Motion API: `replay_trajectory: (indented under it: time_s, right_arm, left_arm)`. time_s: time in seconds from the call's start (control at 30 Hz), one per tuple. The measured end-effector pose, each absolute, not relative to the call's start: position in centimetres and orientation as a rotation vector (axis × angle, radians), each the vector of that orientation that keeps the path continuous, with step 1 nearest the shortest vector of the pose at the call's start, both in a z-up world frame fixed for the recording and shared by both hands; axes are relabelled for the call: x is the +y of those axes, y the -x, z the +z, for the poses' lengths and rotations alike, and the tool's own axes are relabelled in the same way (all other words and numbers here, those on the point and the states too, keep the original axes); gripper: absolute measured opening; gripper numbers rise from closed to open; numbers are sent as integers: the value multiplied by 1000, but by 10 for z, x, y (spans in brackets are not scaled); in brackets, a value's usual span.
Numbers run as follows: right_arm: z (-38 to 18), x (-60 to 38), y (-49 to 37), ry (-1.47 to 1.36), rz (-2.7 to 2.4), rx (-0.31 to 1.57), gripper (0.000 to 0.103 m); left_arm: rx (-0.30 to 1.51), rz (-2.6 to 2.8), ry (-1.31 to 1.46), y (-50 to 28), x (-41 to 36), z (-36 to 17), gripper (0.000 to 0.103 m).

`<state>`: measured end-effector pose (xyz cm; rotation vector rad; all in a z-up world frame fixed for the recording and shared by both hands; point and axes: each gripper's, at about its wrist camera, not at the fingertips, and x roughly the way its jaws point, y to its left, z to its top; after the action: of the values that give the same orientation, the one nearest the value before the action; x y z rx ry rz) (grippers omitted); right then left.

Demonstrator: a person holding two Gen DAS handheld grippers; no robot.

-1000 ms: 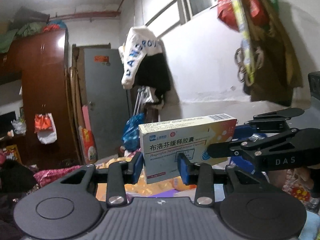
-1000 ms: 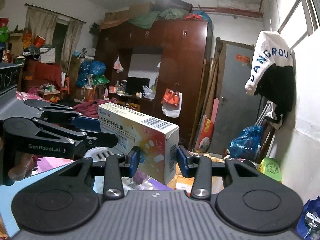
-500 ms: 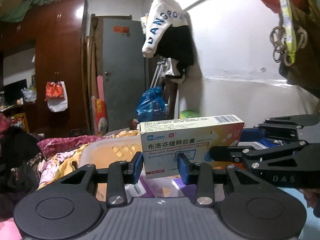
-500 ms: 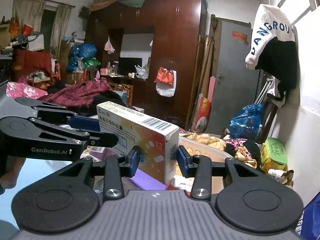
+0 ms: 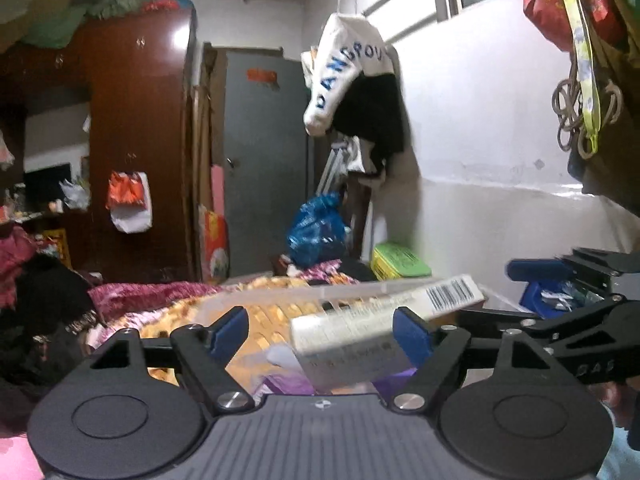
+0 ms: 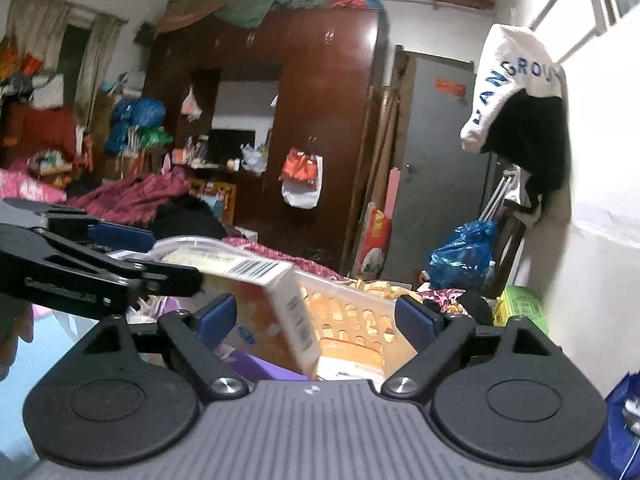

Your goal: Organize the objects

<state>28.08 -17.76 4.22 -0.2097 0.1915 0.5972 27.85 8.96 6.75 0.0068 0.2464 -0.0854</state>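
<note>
A white and orange medicine box (image 5: 372, 332) with a barcode is loose between both grippers, tilted and blurred, over a pale plastic basket (image 5: 288, 296). My left gripper (image 5: 320, 330) is open, its jaws wide apart; the box lies close to its right pad. My right gripper (image 6: 316, 314) is also open and empty. The box (image 6: 276, 300) is tipped in front of it, above the basket (image 6: 352, 312). Each gripper shows at the edge of the other's view.
A purple item (image 6: 260, 366) and other packets lie in the basket. A patterned blanket (image 5: 160, 292) and clothes lie around it. A dark wardrobe (image 6: 320, 120), a grey door (image 5: 264, 160) and a white wall (image 5: 480, 180) with hung clothes stand behind.
Both grippers have opened and let go of the medicine box. The box has tipped and dropped toward the basket. Both grippers came down closer to the basket.
</note>
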Motion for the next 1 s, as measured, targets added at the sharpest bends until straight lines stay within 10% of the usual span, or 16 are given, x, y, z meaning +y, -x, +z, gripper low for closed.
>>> replay_trajectory:
  time_s: [0.13,1.0]
  right_arm:
    - [49,-195,-264,167,602,157,103]
    - [49,-267,-107,-78,523,241,103]
  left_arm:
    - [183,-84,-21,-250,89,73,92]
    - [192,-148,-9,-47,47,57,97]
